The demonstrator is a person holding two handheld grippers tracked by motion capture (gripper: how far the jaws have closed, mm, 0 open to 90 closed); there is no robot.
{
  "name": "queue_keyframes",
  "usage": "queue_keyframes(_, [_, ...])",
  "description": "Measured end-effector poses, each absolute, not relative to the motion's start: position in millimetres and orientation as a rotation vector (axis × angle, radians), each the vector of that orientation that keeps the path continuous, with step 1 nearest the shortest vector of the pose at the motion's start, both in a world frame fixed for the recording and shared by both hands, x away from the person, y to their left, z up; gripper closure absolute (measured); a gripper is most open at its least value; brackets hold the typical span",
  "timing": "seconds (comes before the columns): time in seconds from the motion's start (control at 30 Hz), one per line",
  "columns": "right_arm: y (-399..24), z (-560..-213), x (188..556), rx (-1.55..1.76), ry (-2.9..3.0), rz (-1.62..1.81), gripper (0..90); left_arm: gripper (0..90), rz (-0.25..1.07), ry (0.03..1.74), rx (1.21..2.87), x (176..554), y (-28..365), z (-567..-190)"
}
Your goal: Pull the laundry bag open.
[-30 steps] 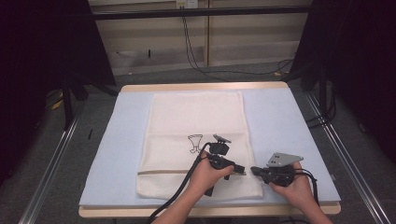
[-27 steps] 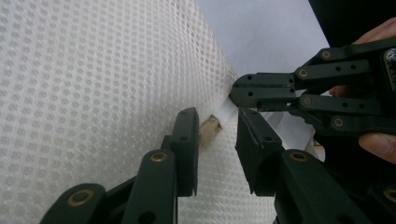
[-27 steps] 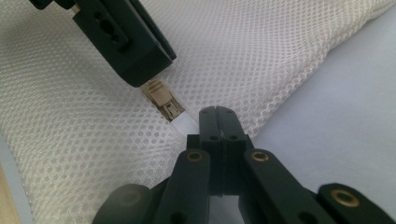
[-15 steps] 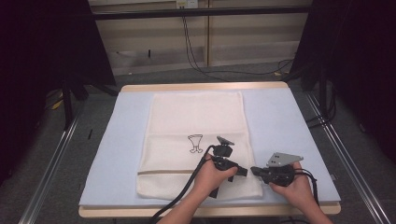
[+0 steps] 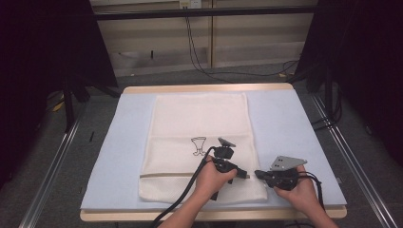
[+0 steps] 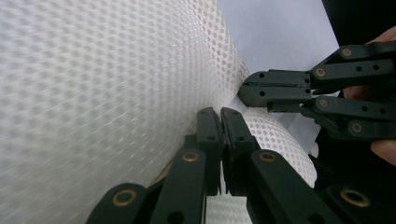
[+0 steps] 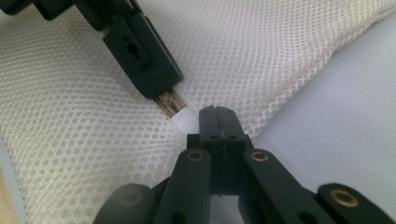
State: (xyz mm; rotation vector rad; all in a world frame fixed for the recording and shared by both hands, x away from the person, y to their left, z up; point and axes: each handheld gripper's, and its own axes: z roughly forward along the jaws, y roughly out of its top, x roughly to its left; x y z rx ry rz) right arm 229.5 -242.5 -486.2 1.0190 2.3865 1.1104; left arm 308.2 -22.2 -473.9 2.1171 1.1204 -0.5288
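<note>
One mesh bag (image 5: 199, 142) lies flat on one blue mat (image 5: 285, 123). Two grippers, left (image 5: 244, 176) and right (image 5: 259, 174), pinch its near right edge; left jaws just closed.

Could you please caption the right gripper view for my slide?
Both grippers, right gripper and left gripper, pinch a mesh bag's white tab.

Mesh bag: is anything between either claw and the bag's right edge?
Nothing visible. Both claws already sit at the mesh bag: the left claw has just closed on its small white tab, and the right claw is shut on the edge beside it.
</note>
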Motion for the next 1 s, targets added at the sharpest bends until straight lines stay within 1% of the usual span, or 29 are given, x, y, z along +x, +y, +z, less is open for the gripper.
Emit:
queue_keyframes(0.33, [-243,-486,230,1.032,2.392,1.115,90.0,87.4,-0.525,1.115,2.118,311,-1,-467])
queue_keyframes(0.4, [-243,-486,230,1.032,2.393,1.116,90.0,87.4,-0.542,1.107,2.107,311,4,-466])
queue_keyframes(0.47, [-243,-486,230,1.034,2.394,1.115,90.0,87.4,-0.521,1.113,2.11,311,9,-464])
queue_keyframes(0.7, [-243,-486,231,1.034,2.399,1.117,90.0,87.4,-0.513,1.099,2.108,313,25,-462])
queue_keyframes(0.87, [-242,-485,231,1.045,2.397,1.112,90.0,87.4,-0.519,1.124,2.084,313,34,-461])
queue_keyframes(0.9, [-243,-485,231,1.04,2.4,1.114,90.0,87.4,-0.514,1.112,2.102,313,36,-460])
queue_keyframes(0.93, [-242,-485,231,1.035,2.4,1.115,90.0,87.4,-0.511,1.123,2.084,313,37,-460])
queue_keyframes(0.97, [-242,-485,231,1.035,2.397,1.114,90.0,87.4,-0.505,1.103,2.11,314,40,-459])
queue_keyframes(1.0, [-242,-486,231,1.036,2.397,1.114,90.0,87.4,-0.507,1.121,2.086,313,40,-458])
